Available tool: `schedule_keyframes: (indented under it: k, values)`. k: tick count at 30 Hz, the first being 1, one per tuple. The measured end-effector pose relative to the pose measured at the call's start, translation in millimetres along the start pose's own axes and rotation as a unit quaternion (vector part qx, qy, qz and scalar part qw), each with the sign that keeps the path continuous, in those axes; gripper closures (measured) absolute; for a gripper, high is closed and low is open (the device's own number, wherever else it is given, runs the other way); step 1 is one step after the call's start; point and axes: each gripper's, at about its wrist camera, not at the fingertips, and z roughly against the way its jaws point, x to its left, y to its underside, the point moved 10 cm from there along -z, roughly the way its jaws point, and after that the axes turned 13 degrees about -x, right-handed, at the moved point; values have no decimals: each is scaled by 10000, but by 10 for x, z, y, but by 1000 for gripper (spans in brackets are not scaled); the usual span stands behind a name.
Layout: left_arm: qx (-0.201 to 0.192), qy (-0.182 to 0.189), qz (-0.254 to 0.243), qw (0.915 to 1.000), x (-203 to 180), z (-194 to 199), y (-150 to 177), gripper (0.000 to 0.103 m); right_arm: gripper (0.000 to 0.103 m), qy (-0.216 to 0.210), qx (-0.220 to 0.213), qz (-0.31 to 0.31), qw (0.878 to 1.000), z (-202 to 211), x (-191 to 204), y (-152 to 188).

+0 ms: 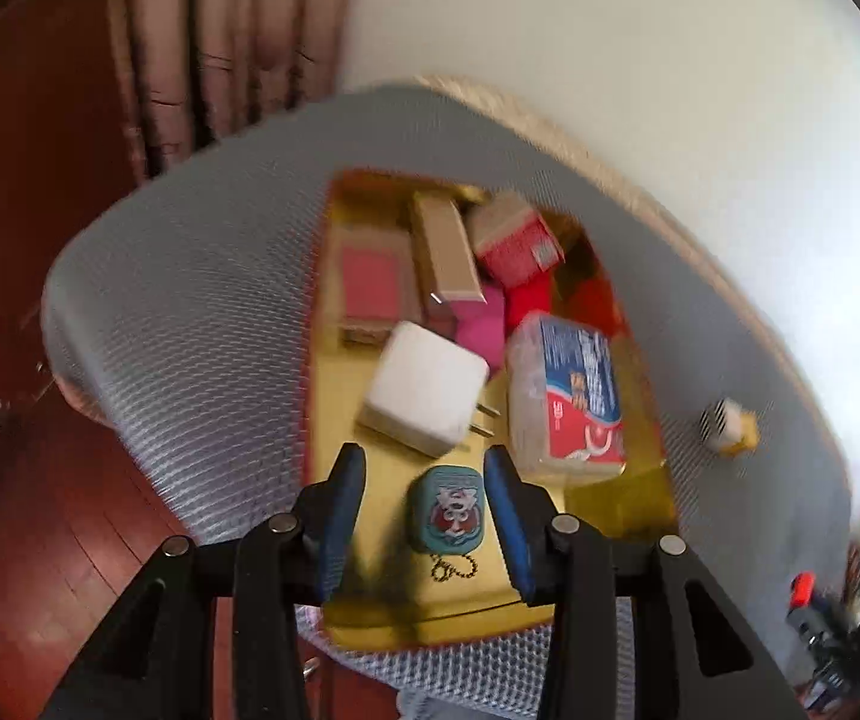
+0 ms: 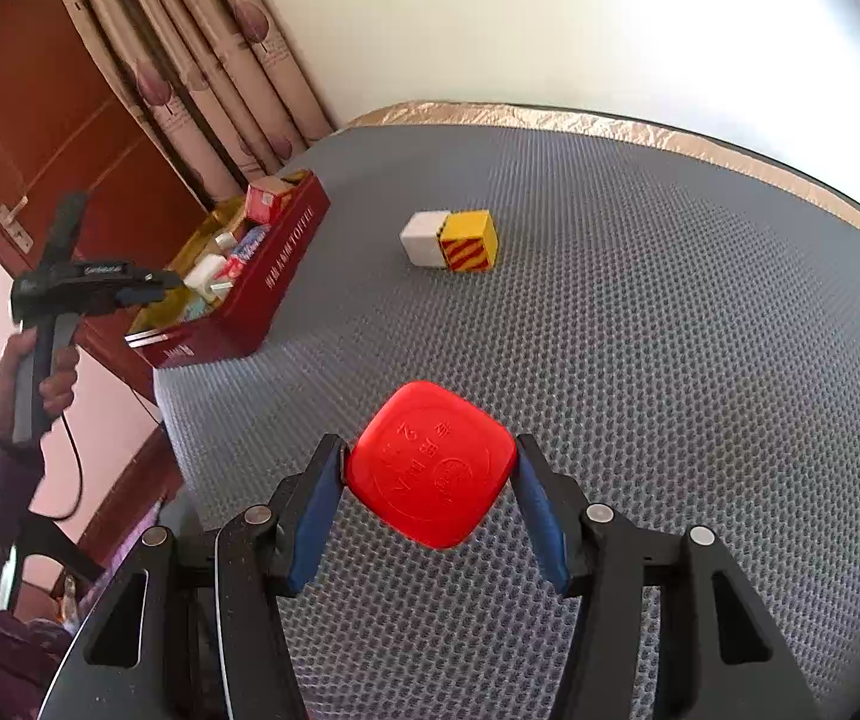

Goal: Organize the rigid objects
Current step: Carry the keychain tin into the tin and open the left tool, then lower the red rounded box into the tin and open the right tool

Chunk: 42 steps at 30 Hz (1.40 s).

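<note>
Grey honeycomb mat (image 2: 640, 330) over the table, gold-fringed cloth edge (image 2: 550, 114) along the far rim, white wall beyond. Wide bare mat to the right and far side; only a white cube (image 2: 423, 238) and a yellow striped cube (image 2: 470, 240), touching each other, out near the mat's middle.

Red box tray (image 2: 261, 294) at the mat's left edge, long axis running from near-left corner toward the curtain (image 2: 207, 60). Inside, per left wrist view: gold floor (image 1: 616, 504) bare at the near end; white plug adapter (image 1: 426, 399), prongs toward the right wall; floss pick box (image 1: 574, 387) lengthwise against the right wall; cartons crowded at the far end.

Left gripper (image 1: 423, 516) tilted down over the tray's near end, tongs apart. Teal keychain tag (image 1: 446, 509) between them, close against the right pad, clear gap on the left, lying on the gold floor, chain toward the near wall, long axis along the tray. Whether the right pad touches it: cannot tell.

Right gripper (image 2: 430, 471) above the mat's near edge, tongs clamped on a red rounded-square lid (image 2: 433, 462), corners against the pads, embossed face up
</note>
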Motion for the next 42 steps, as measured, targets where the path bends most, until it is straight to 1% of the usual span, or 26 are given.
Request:
schedule_keyframes:
  k: [2, 3, 5, 7, 9, 12, 14, 17, 21, 24, 25, 28, 31, 35, 42]
  values:
    - [-290, -17, 244, 9993, 111, 196, -34, 59, 50, -70, -52, -30, 10000, 27, 50, -64]
    - [-493, -108, 339, 9982, 203, 330, -45, 57, 50, -135, -93, -45, 9999, 41, 100, -113]
    - [-759, -331, 396, 9958, 357, 499, -42, 48, 50, -262, -157, -62, 9995, 56, 217, -213]
    - [-965, -532, 401, 9931, 500, 665, 6, 45, 50, -414, -219, -20, 9989, 52, 376, -322]
    - [-995, -632, 351, 9924, 591, 757, 69, 44, 50, -574, -268, 71, 9980, 19, 584, -430]
    - [-922, -724, 344, 9925, 704, 809, 204, 44, 50, -918, -250, 146, 9954, -120, 970, -559]
    - [-860, -705, 407, 9930, 773, 799, 269, 44, 50, -1178, -230, 258, 9924, -269, 1306, -640]
    - [-694, -559, 569, 9944, 834, 761, 352, 44, 50, -1530, -120, 416, 9873, -543, 1791, -690]
    - [-753, -512, 558, 9943, 856, 777, 347, 44, 50, -1796, 123, 698, 9812, -999, 2343, -649]
    - [-714, -436, 556, 9949, 832, 761, 357, 44, 50, -1846, 335, 761, 9793, -1329, 2602, -602]
    - [-689, -425, 541, 9952, 825, 748, 362, 44, 50, -1806, 393, 788, 9796, -1432, 2653, -589]
    - [-643, -438, 449, 9960, 810, 720, 362, 44, 50, -1595, 534, 855, 9820, -1701, 2722, -554]
    - [-576, -508, 370, 9964, 808, 686, 378, 44, 50, -1393, 711, 800, 9845, -1901, 2693, -509]
    - [-459, -504, 395, 9969, 812, 642, 412, 44, 50, -1275, 843, 797, 9850, -2045, 2696, -480]
    - [-356, -713, 309, 9963, 885, 593, 442, 44, 49, -1224, 921, 862, 9844, -2167, 2765, -451]
